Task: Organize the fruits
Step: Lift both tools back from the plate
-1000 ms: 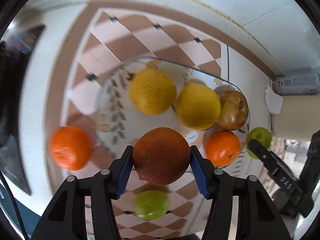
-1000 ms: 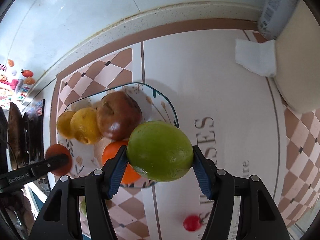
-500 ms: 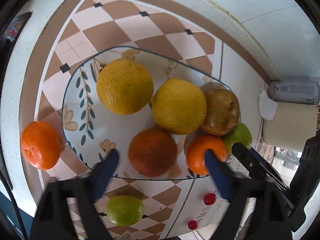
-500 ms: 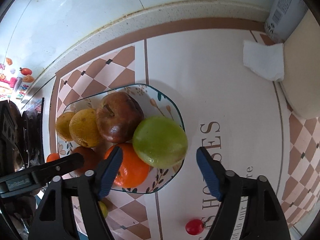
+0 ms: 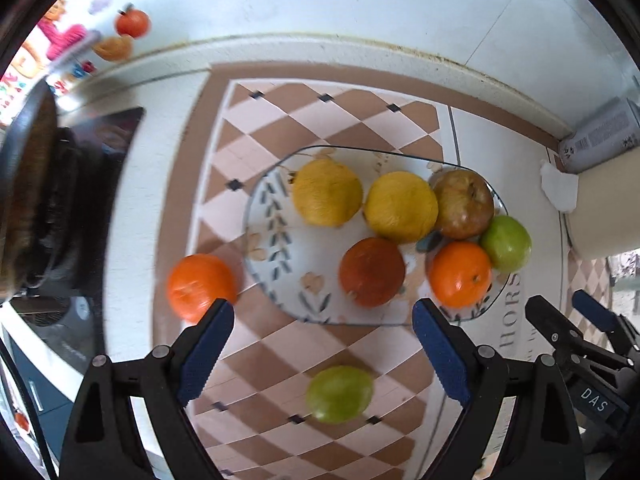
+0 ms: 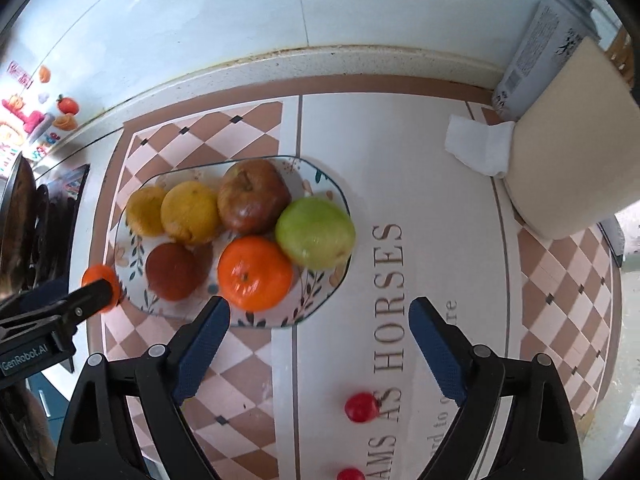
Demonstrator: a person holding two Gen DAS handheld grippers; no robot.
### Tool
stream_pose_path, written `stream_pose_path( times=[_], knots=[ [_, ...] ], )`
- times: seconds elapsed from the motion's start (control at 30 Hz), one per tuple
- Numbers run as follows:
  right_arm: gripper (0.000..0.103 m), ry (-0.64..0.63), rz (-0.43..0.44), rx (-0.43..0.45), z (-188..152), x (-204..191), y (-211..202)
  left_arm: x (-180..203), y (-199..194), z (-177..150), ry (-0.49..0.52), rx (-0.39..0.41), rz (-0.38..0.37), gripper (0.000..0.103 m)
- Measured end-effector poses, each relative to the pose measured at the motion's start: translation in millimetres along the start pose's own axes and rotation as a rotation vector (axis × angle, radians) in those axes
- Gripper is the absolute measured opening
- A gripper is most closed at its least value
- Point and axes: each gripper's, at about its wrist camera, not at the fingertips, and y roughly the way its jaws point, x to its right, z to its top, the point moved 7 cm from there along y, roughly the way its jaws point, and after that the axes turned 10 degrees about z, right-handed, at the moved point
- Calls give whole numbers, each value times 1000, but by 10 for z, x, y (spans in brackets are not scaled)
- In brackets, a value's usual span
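A patterned glass plate (image 5: 272, 256) (image 6: 320, 304) holds two yellow citrus fruits (image 5: 326, 192), a brownish apple (image 5: 464, 204), a dark orange fruit (image 5: 372, 272), an orange (image 5: 460, 274) and a green apple (image 5: 506, 244) (image 6: 316, 232). An orange (image 5: 200, 288) lies left of the plate. A green fruit (image 5: 340, 394) lies in front of it, between the left fingers. My left gripper (image 5: 322, 354) is open and empty, above the counter before the plate. My right gripper (image 6: 318, 354) is open and empty, back from the plate's near right edge.
Two small red fruits (image 6: 362, 407) lie on the mat near the right gripper. A beige roll (image 6: 568, 152), a crumpled tissue (image 6: 478, 146) and a carton (image 6: 536, 52) stand at the right. A dark stove with a pan (image 5: 36, 184) is at the left.
Both grippers opened: the left let go of the dark orange fruit, the right the green apple, both onto the plate. Both then drew back from the plate.
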Motion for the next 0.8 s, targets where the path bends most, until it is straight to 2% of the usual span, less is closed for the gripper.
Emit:
stream_pose_path(
  times=[0.5, 0.8],
  knots=[
    [93, -61, -7, 116, -426, -175, -702, -151, -738, -430, 3, 192, 45, 91],
    [93, -80, 19, 208, -650, -252, -1321, -182, -1249, -676, -20, 292, 7, 91]
  ],
)
